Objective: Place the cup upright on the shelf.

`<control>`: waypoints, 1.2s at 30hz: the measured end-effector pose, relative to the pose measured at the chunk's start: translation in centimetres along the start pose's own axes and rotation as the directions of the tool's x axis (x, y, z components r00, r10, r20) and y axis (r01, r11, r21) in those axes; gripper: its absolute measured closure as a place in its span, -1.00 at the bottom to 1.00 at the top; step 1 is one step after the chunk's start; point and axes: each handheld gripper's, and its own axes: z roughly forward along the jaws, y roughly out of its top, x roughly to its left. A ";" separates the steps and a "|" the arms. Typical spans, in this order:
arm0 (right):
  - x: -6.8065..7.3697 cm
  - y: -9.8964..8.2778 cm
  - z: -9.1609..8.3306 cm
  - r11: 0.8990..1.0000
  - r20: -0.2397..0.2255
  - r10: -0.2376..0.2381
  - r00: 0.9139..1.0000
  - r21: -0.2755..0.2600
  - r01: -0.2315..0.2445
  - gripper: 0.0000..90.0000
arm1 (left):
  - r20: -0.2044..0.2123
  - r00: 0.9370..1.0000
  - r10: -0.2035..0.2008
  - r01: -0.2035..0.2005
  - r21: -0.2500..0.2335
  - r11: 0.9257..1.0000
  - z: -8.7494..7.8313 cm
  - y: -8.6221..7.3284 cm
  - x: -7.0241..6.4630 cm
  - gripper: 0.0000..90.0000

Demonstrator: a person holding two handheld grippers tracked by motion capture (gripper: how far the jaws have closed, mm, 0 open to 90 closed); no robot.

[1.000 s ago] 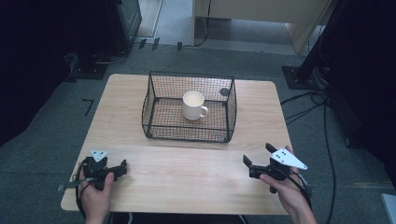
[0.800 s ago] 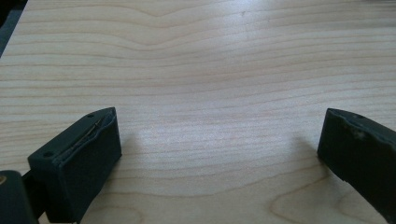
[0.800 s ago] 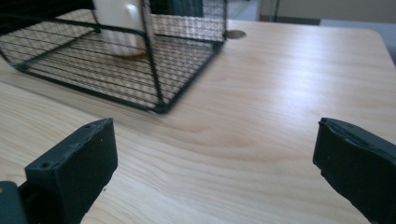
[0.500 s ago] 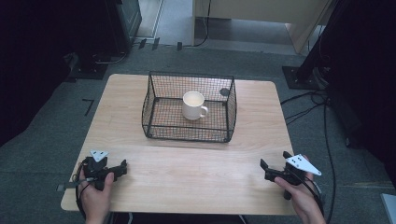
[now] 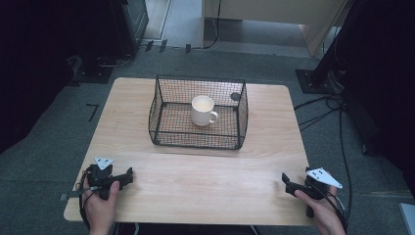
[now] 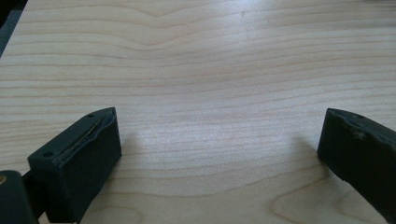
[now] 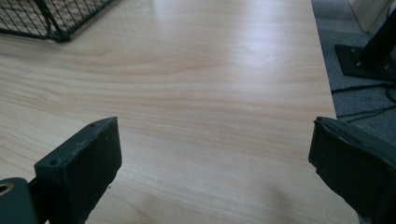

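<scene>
The left tool [image 5: 128, 175] rests low on the near left corner of the tabletop [image 5: 205, 171], held in the person's left hand [image 5: 99, 205], its jaws spread wide apart with nothing but bare wood grain between them in the left gripper view [image 6: 219, 140]. Farther back, at the middle of the tabletop, stands a black wire basket [image 5: 169, 132], and inside it a white mug [image 5: 202, 110] sits upright, handle turned toward the right. The mug is well apart from both tools, beyond them and between their two sides. The right tool [image 5: 286, 180] lies at the near right corner, in the right hand [image 5: 320, 213], jaws likewise wide apart and empty. In the right gripper view [image 7: 215, 140] a corner of the basket [image 7: 51, 21] shows at the upper left.
</scene>
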 end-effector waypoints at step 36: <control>0.0 0.1 1.2 0.982 0.022 -0.014 1.000 0.189 0.010 -0.89 | 0.000 1.000 0.000 0.000 0.000 1.000 0.0 0.0 0.0 -1.00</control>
